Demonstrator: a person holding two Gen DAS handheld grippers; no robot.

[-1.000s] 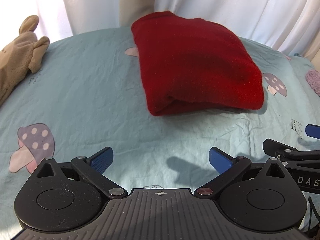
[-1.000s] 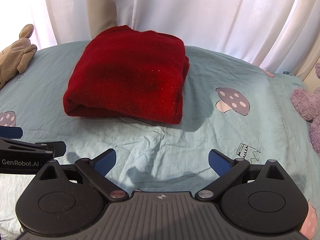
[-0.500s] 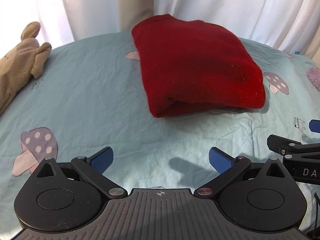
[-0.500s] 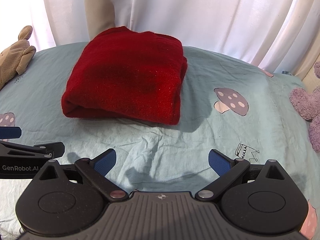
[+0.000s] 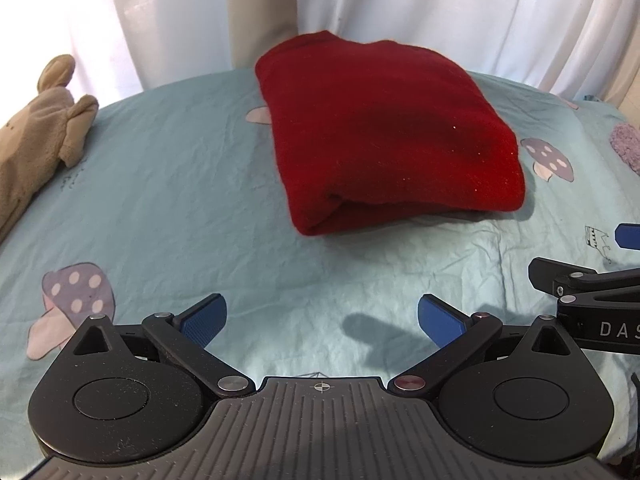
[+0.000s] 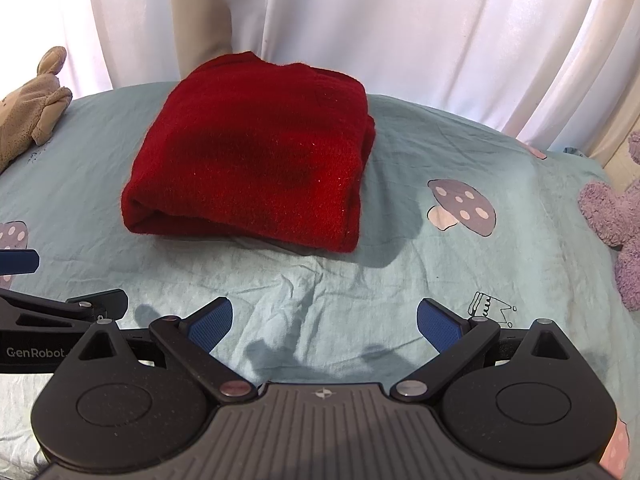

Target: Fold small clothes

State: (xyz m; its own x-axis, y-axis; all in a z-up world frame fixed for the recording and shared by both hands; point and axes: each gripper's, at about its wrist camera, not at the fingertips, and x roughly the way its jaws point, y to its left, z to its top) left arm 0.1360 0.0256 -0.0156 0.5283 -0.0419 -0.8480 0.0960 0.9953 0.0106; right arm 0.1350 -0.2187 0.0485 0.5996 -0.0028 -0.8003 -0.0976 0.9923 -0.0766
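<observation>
A red knit garment lies folded into a thick rectangle on the light blue mushroom-print sheet; it also shows in the right wrist view. My left gripper is open and empty, well in front of the garment's near fold. My right gripper is open and empty, also short of the garment. Each gripper shows at the edge of the other's view: the right one in the left wrist view, the left one in the right wrist view.
A beige plush toy lies at the left edge of the bed, also in the right wrist view. A purple plush toy lies at the right edge. White curtains hang behind the bed.
Both grippers have drawn back and lifted slightly away from the folded garment. The garment has not moved. Both stay open.
</observation>
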